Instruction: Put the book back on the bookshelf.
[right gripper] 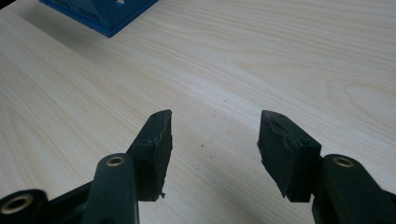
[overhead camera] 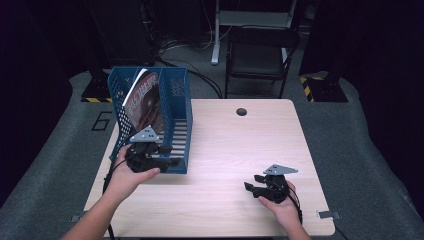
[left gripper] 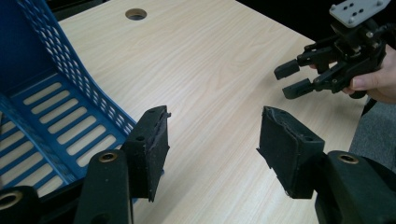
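Observation:
A blue slotted file rack (overhead camera: 175, 100) stands at the table's left, with a red-and-white magazine (overhead camera: 145, 100) leaning inside it. My left gripper (overhead camera: 172, 161) is low at the rack's near end, jaws open and nothing between them. In the left gripper view its jaws (left gripper: 212, 126) hover over bare wood, and the left pad sits beside the rack's low side wall (left gripper: 79, 84). My right gripper (overhead camera: 251, 182) rests near the front right of the table, open and empty. It points left across the wood (right gripper: 215, 126).
The light wooden table (overhead camera: 235, 145) has a round cable hole (overhead camera: 241, 111) near its far edge. A dark chair (overhead camera: 260, 55) and cables lie on the floor beyond. The right gripper (left gripper: 292, 79) also appears far off in the left gripper view.

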Demonstrator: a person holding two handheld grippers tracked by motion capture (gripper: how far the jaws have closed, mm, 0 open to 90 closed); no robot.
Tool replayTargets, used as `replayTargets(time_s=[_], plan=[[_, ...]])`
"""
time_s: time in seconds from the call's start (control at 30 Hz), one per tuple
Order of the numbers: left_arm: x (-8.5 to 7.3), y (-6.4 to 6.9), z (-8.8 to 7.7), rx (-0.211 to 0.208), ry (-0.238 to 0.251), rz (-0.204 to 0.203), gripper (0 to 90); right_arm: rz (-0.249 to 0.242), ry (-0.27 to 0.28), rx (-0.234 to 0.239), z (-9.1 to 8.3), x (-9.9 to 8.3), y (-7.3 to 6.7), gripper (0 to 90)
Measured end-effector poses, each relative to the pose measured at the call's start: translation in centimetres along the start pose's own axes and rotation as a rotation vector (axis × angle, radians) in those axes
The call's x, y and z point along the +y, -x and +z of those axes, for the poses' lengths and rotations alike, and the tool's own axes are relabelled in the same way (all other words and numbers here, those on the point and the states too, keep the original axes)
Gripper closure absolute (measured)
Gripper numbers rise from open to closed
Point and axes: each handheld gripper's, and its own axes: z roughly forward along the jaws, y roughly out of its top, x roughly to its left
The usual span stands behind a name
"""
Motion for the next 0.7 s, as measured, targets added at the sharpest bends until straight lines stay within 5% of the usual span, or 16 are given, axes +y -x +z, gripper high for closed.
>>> replayTargets(time_s=[0.27,0.7], plan=[[-2.6,0.8,1.3,-0.030,-0.015,0.021,42.2,-0.005,-0.001,0.002,0.0,0.0,0.0,44.4],[-7.2,1.4,4.4,-0.112,-0.022,-0.012,42.1,-0.007,-0.002,-0.001,-0.1,0.0,-0.1,44.4]])
